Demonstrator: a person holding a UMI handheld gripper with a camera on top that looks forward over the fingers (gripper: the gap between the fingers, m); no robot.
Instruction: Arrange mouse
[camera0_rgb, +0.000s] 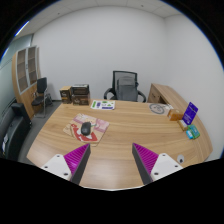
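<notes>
- The mouse (86, 128), dark, is seen lying on a patterned mat (87, 127) toward the left part of the desk (120, 140), well beyond the fingers.
- The gripper (112, 160) is held open above the near edge of the desk, nothing between its pink pads (77, 157).
- A purple box (190, 114) and a teal item (191, 131) are set near the right edge.
- Papers (102, 104) are placed at the far edge.
- A black chair (124, 86) is stationed behind the far edge; shelves (27, 74) are seen at the left wall.
</notes>
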